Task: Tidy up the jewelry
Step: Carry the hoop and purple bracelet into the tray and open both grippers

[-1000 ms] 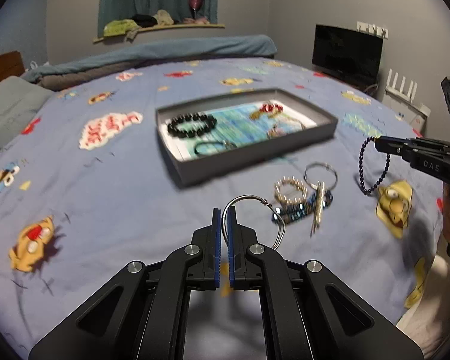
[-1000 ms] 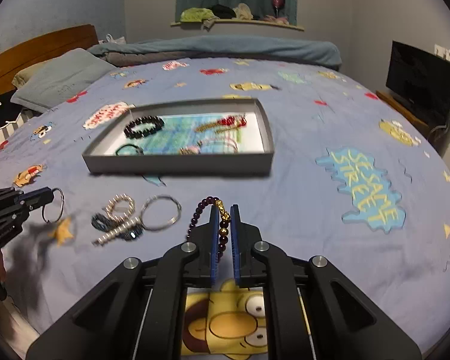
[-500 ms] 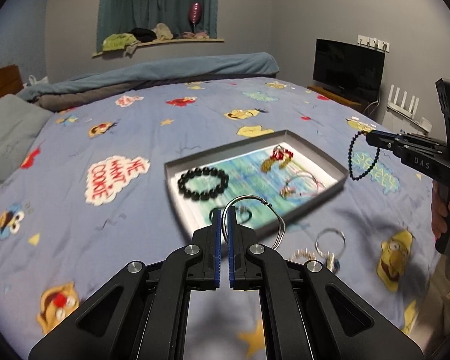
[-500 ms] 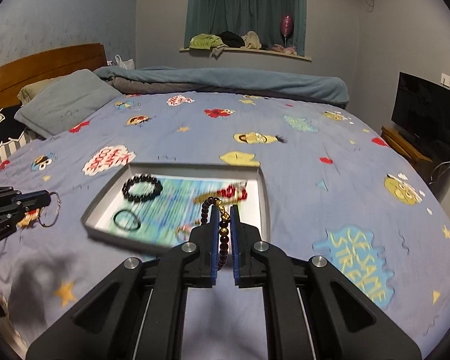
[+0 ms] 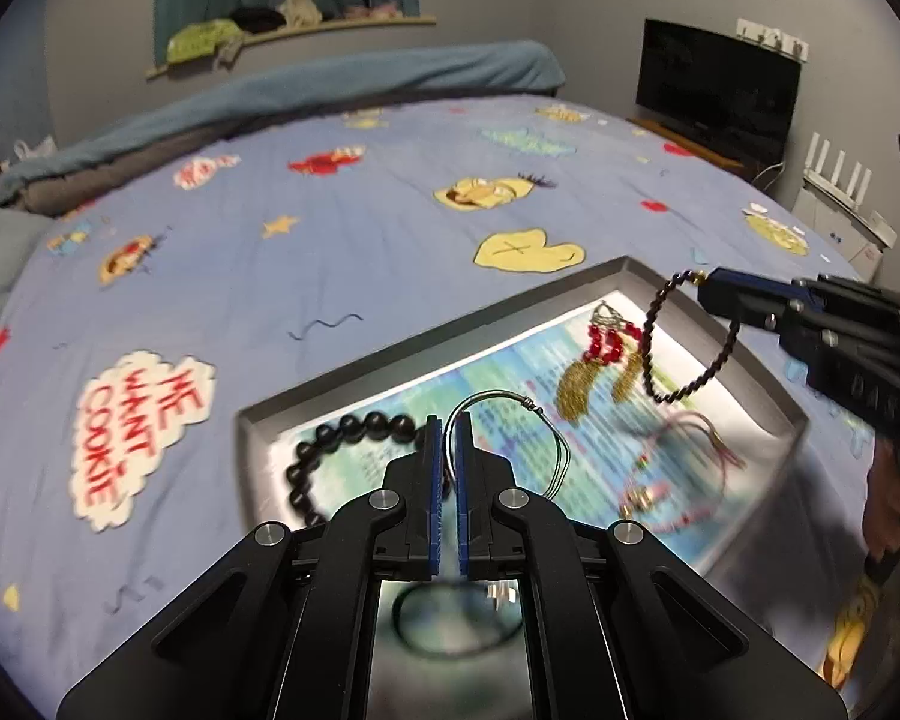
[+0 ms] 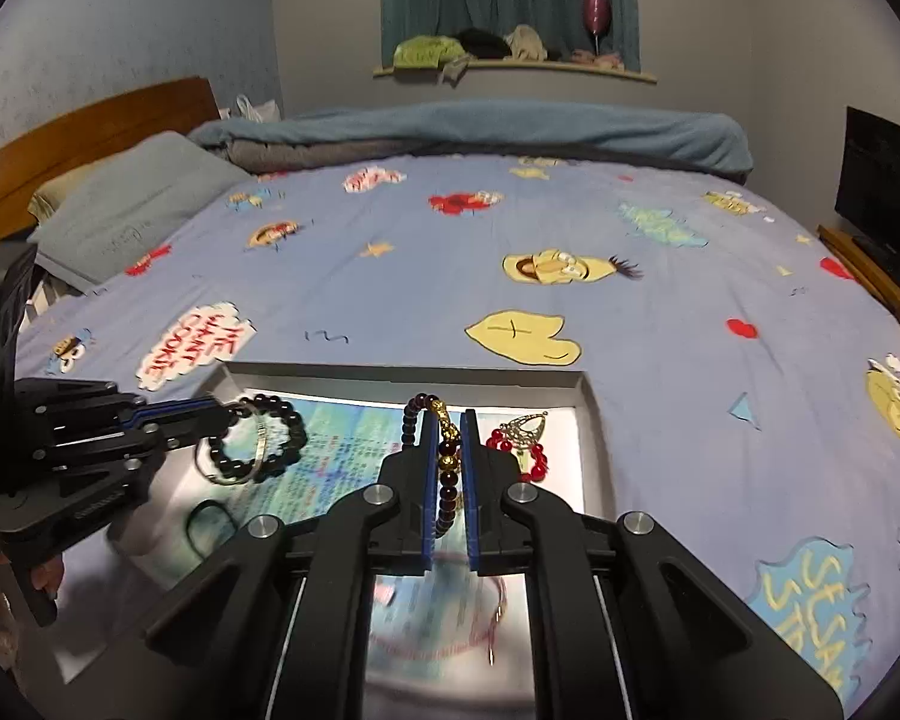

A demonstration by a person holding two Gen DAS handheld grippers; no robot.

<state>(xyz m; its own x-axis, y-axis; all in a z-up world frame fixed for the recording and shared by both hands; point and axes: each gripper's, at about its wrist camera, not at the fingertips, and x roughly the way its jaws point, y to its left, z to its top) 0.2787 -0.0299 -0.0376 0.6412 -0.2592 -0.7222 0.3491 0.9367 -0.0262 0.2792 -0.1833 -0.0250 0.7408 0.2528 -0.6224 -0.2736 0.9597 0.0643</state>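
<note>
A grey tray (image 5: 624,269) (image 6: 588,384) lies on the bed, lined with blue-green paper. Inside lie a black bead bracelet (image 5: 354,427) (image 6: 282,420), red bead earrings (image 5: 609,343) (image 6: 513,441) and a thin pink cord (image 5: 699,438). My left gripper (image 5: 447,426) hovers over the tray, shut on a silver wire bangle (image 5: 510,405) (image 6: 262,441). My right gripper (image 6: 447,423) also hangs above the tray, shut on a dark bead bracelet (image 6: 447,480) (image 5: 654,336) with gold beads. In the left wrist view that bracelet dangles from the right gripper's fingertips (image 5: 717,294).
The tray rests on a blue cartoon-print bedsheet (image 5: 330,240). Pillows (image 6: 138,204) and a wooden headboard (image 6: 90,120) are at the far left, a folded blanket (image 6: 480,126) at the back. A black screen (image 5: 714,90) stands off the bed's right side.
Both grippers have travelled forward from the loose jewellery near the bed's edge until they hang over the tray. Each kept its piece clamped throughout.
</note>
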